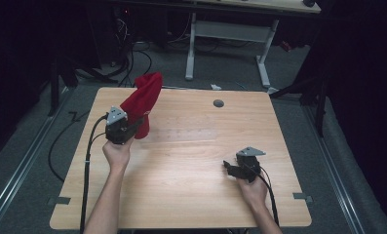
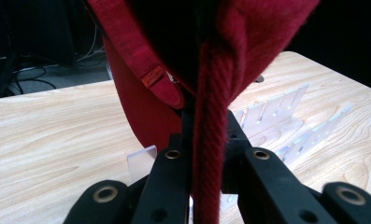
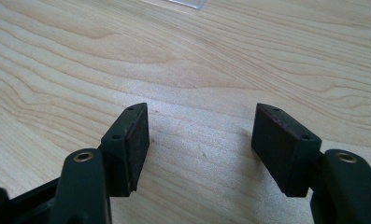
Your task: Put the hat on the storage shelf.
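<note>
one red cloth (image 1: 143,100) rises from the clamped left tongs (image 1: 135,127); the right tongs (image 1: 227,165) gape wide, well apart.

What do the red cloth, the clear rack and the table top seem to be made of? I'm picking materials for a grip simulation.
Red cloth: soft woven or knitted fabric, matt, with a visible ribbed weave and a small sewn tag.
Clear rack: probably acrylic or similar plastic, transparent, with glossy slotted edges.
Table: pale wood-grain top, smooth with a slight sheen, possibly laminate rather than solid wood.
</note>
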Demonstrator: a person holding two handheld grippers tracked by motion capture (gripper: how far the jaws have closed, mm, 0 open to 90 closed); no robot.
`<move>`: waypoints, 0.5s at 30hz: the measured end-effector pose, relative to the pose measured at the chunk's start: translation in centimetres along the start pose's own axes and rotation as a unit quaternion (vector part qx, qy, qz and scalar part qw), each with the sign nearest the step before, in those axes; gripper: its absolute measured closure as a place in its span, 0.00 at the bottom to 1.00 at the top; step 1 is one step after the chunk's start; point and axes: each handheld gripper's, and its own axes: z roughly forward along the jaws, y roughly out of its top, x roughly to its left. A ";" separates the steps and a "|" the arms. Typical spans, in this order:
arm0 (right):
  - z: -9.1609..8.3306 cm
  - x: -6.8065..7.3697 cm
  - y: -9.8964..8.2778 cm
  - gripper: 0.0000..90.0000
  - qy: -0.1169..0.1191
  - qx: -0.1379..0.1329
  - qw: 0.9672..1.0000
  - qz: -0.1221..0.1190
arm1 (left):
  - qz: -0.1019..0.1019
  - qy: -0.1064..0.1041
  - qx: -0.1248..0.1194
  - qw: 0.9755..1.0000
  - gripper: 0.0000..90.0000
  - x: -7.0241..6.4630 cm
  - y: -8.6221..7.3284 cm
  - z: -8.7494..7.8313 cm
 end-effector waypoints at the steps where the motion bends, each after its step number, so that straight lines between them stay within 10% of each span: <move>1: 0.0 0.0 0.0 0.41 0.000 0.000 1.000 0.000 | 0.000 0.001 0.001 1.000 0.93 0.0 -0.1 0.0; 15: 0.0 0.0 0.0 0.41 0.000 0.000 1.000 -0.001 | -0.023 0.017 0.017 0.999 0.92 0.7 -1.2 -0.8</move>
